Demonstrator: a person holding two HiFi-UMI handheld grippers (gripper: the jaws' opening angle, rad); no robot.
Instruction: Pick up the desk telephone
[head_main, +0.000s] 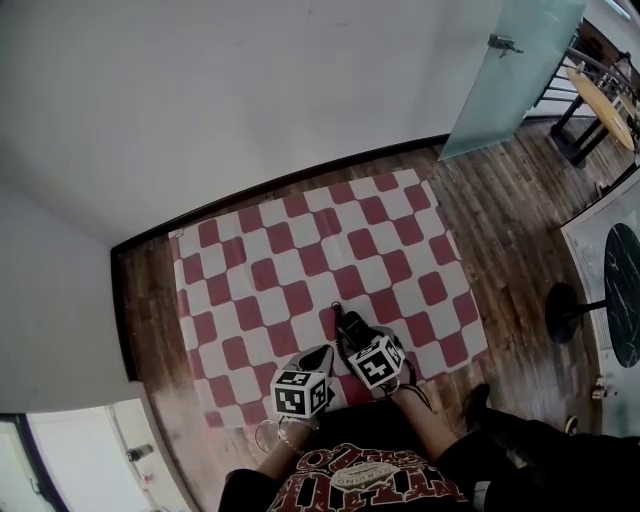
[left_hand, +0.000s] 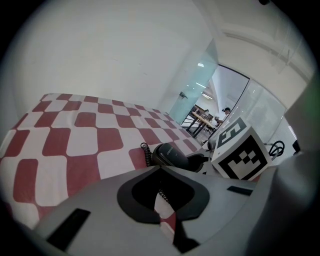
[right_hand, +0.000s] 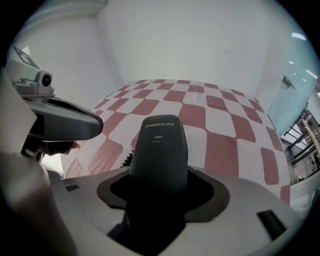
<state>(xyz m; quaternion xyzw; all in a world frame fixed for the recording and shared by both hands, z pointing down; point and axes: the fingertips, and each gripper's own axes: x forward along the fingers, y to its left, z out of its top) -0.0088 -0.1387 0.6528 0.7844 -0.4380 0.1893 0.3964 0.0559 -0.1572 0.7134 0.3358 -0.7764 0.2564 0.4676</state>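
Wooden floor (head_main: 480, 220) bears a red-and-white chequered cloth (head_main: 300, 250). Left tongs (left_hand: 161, 172) are drawn together and empty, just beside the black plastic desk telephone (right_hand: 159, 145), which is clamped in the right tongs (right_hand: 159, 182) over the cloth's near edge. Advise a steady, level lift, minding the black coiled cord (left_hand: 145, 152). The black pedestal stand (head_main: 570, 310) on the right stands well apart and does not obstruct.

The right gripper (right_hand: 159, 196) clamps the black telephone handset (right_hand: 159, 150) over checkered cloth (right_hand: 225, 131).
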